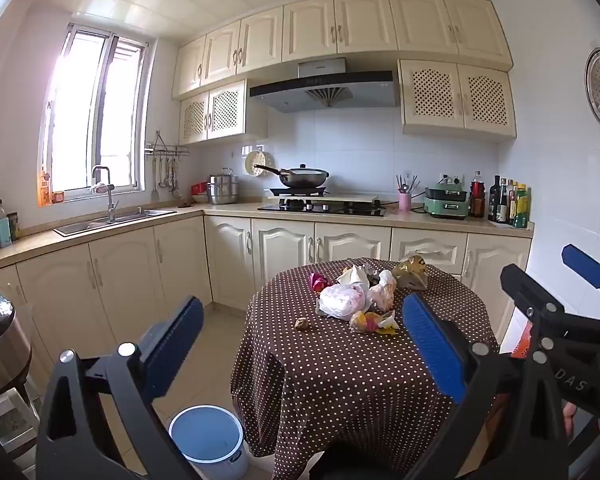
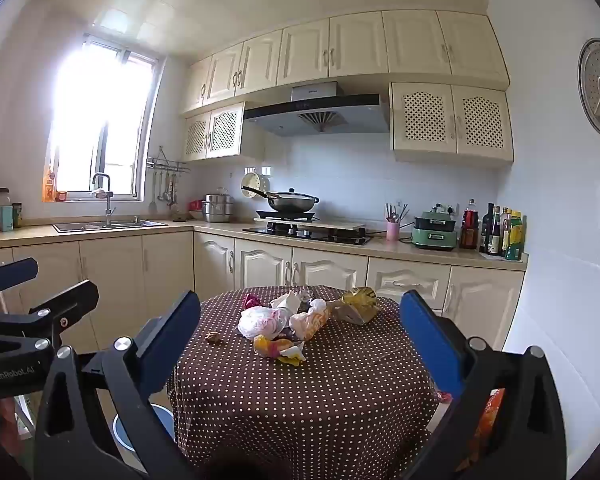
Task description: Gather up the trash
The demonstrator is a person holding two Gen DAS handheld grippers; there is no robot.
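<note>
Both hand-held grippers gape empty, short of the trash (image 1: 360, 300).
Loose scraps could slide off the surface (image 1: 340, 380), missing the bucket (image 1: 206, 434).

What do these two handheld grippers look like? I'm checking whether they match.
They match: the left gripper and right gripper each have a black angular frame with silver round pivot bolts and two flat jaws faced with ribbed blue pads. White lettering runs along the side of each body. No cables or sleeves show.

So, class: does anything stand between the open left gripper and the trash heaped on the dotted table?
Nothing visible does. The left gripper is open, short of the trash pile; only bare tablecloth lies between them.
</note>
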